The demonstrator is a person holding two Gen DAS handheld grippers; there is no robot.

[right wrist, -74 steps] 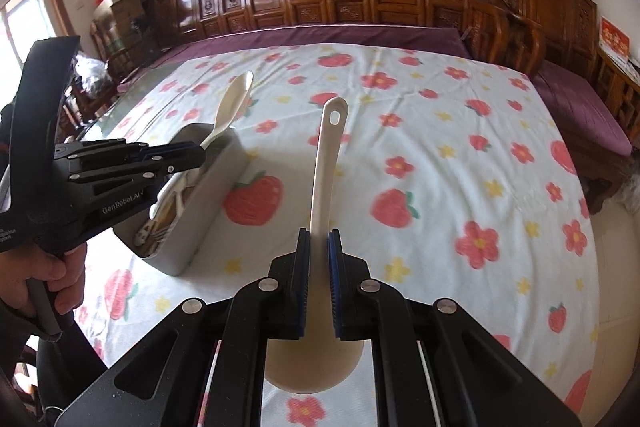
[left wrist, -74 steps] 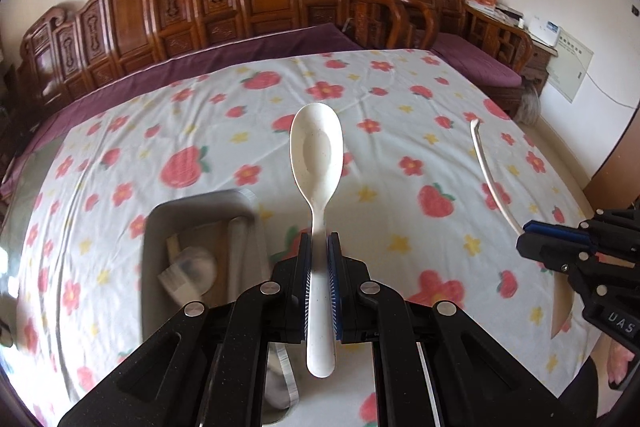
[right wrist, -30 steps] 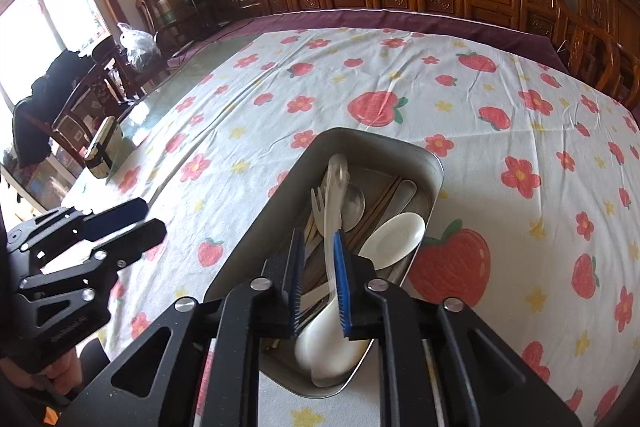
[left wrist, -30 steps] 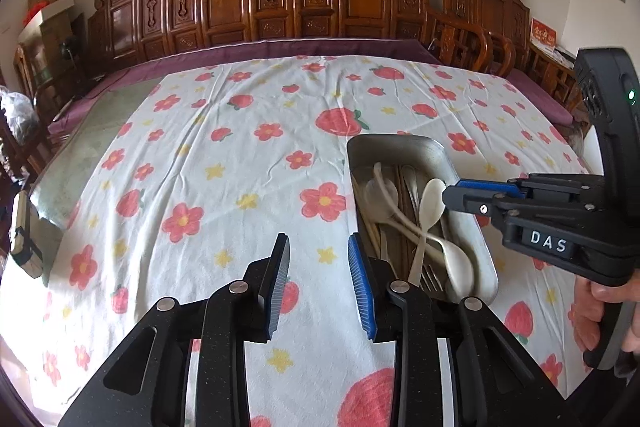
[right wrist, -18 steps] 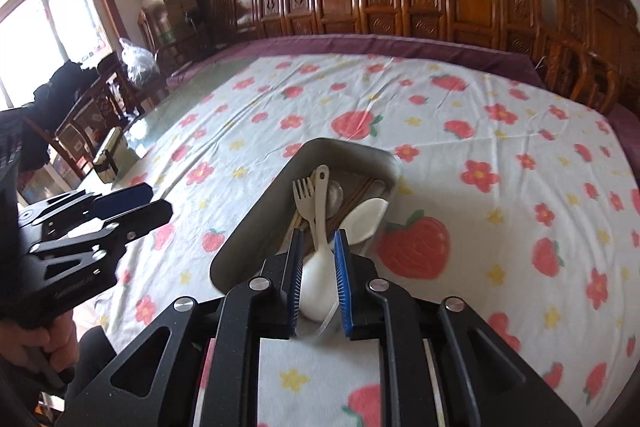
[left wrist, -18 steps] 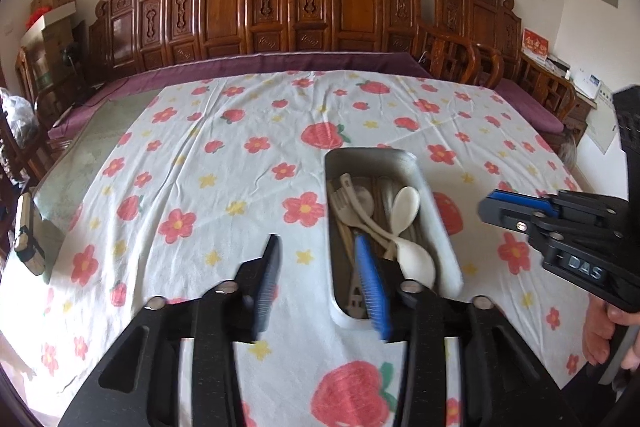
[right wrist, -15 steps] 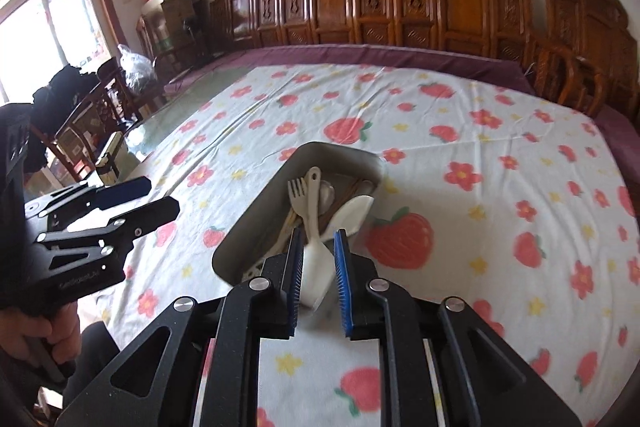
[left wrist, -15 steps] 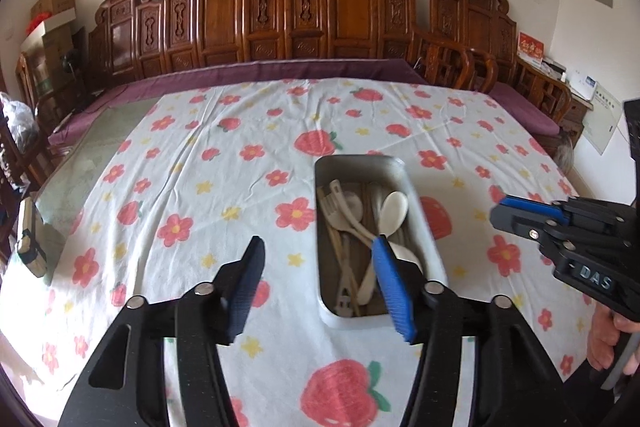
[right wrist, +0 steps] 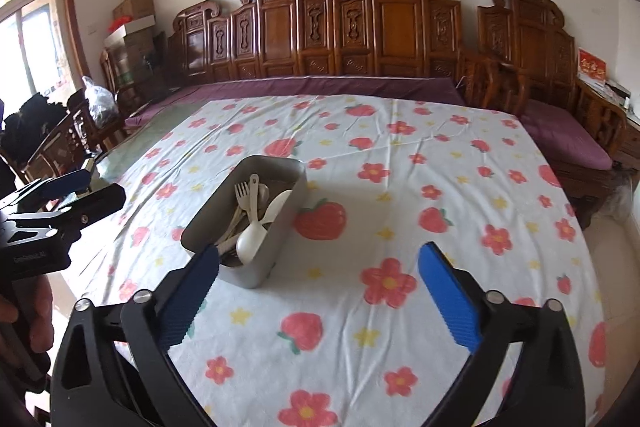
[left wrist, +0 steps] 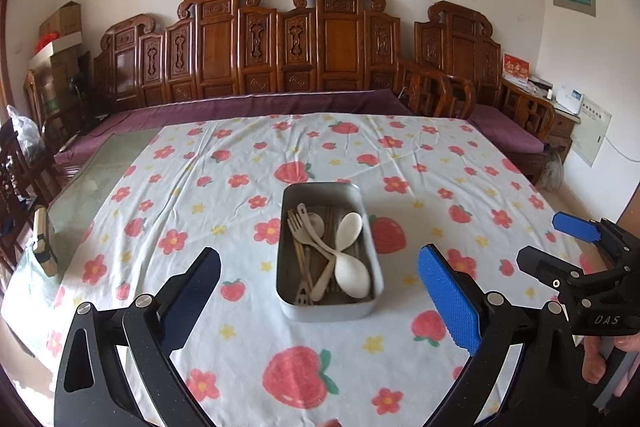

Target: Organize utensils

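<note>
A grey metal tray (left wrist: 290,307) stands on the flowered tablecloth and holds two white spoons (left wrist: 352,273), a beige fork (left wrist: 296,223) and other utensils. It also shows in the right wrist view (right wrist: 208,217) with a white spoon (right wrist: 251,238) in it. My left gripper (left wrist: 320,303) is wide open and empty, held back above the near table edge. My right gripper (right wrist: 318,293) is wide open and empty, right of the tray. Each gripper appears in the other's view: the right gripper (left wrist: 568,239) and the left gripper (right wrist: 72,187).
The table (left wrist: 440,163) carries a white cloth with red flowers and strawberries. A carved wooden bench (left wrist: 280,67) with purple cushions runs behind it. Chairs (right wrist: 60,143) stand at the left. A small object (left wrist: 40,239) lies on the bare glass at the left edge.
Both spoons were set in the tray and let go. Both grippers opened wide and pulled back and up from the tray.
</note>
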